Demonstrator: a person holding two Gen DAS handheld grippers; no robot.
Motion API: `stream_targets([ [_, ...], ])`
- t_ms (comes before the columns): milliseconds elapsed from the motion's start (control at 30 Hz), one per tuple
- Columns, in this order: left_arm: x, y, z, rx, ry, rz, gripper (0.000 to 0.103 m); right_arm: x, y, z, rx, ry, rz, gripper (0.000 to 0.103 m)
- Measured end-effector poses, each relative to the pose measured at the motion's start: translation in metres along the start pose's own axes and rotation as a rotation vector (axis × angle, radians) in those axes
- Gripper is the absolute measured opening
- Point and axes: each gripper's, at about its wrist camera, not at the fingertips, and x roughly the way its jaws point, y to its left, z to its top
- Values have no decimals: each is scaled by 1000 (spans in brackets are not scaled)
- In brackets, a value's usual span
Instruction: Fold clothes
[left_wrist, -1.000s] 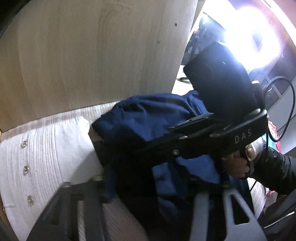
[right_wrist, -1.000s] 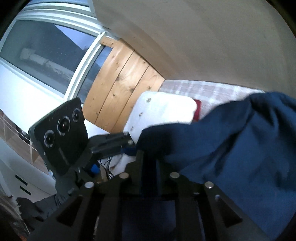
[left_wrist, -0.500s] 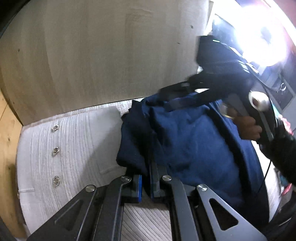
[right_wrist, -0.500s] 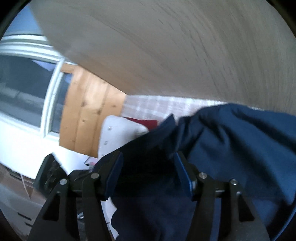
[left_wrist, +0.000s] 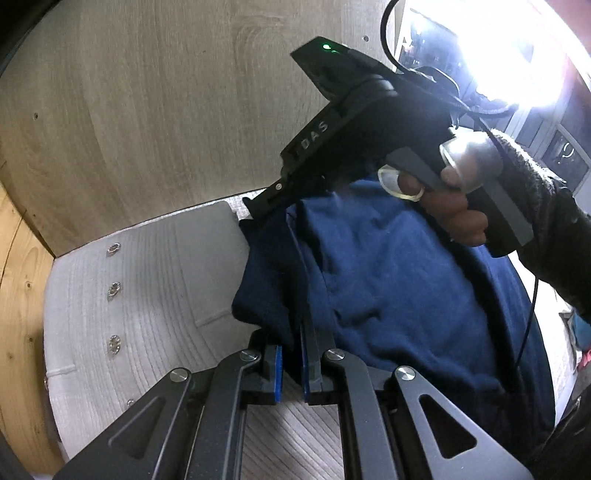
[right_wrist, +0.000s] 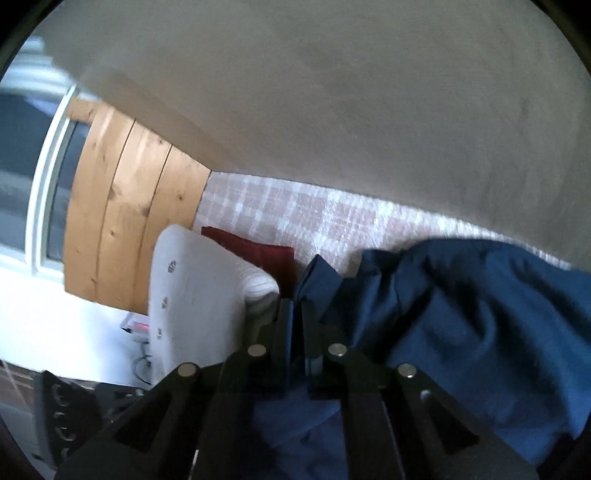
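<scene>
A navy blue garment (left_wrist: 388, 280) lies bunched on the bed. At the bottom of the left wrist view, my left gripper (left_wrist: 291, 347) is shut on a fold of the garment's near left edge, between its blue pads. A hand holds my right gripper (left_wrist: 258, 205), which reaches in from the upper right to the garment's far left corner. In the right wrist view its narrow jaws are shut on a raised edge of the navy garment (right_wrist: 461, 314), and the right gripper (right_wrist: 297, 314) stands close to the white garment.
A folded white ribbed garment (left_wrist: 140, 295) with metal snaps lies to the left, touching the navy one; the same white garment (right_wrist: 192, 291) covers a dark red cloth (right_wrist: 262, 251). A plaid bedcover (right_wrist: 295, 210) lies underneath. Pale wooden panels (left_wrist: 147, 110) close the back and left.
The right gripper, open half a second ago, has shut on the garment's far edge. The left gripper closed on the near edge earlier and keeps its hold. The garment has been pulled flatter.
</scene>
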Motion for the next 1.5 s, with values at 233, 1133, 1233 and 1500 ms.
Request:
stream_targets([
  [233,-8,-13,5,16,-49,40,7,-38,36,0,-146,-125,-31,3],
  [1133,-94,-82,-169,-98,151,29,41,-172,-9,-174,-108,-248,-188,17],
  [1233,-127,-69,-222,-249,169,64,42,-179,6,-220,-95,-234,-117,42],
  [1500,-172,-65,-345,-516,201,85,42,-138,26,-284,-122,-75,-136,42],
])
